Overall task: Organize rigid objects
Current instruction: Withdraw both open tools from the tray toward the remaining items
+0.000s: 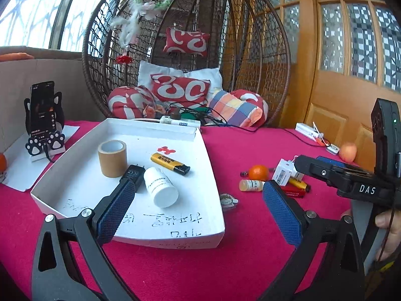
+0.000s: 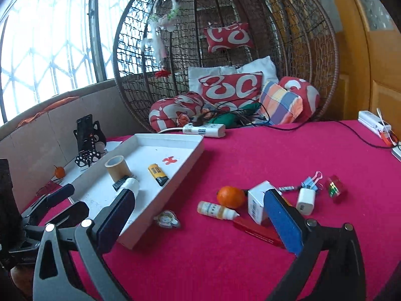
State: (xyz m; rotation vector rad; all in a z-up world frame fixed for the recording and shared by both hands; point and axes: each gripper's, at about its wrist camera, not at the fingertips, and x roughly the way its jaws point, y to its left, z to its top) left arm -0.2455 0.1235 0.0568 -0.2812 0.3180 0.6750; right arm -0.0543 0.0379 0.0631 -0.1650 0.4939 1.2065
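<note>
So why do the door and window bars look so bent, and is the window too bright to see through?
Left wrist view: the fisheye lens bows the wooden door and rounds the picture's dark corners; the window is nearly washed out. Right wrist view: the window glares white behind its curved lattice, while the white tray and orange stay evenly lit and sharp.

A matt, napped red cloth covers the table across the lower frame. At centre left sits a white cardboard tray, its paper matt and inked. In it stand a brown cardboard tape roll, a smooth white plastic bottle and a glossy yellow lighter. Behind, at upper centre, hangs a rough woven wicker chair.
</note>
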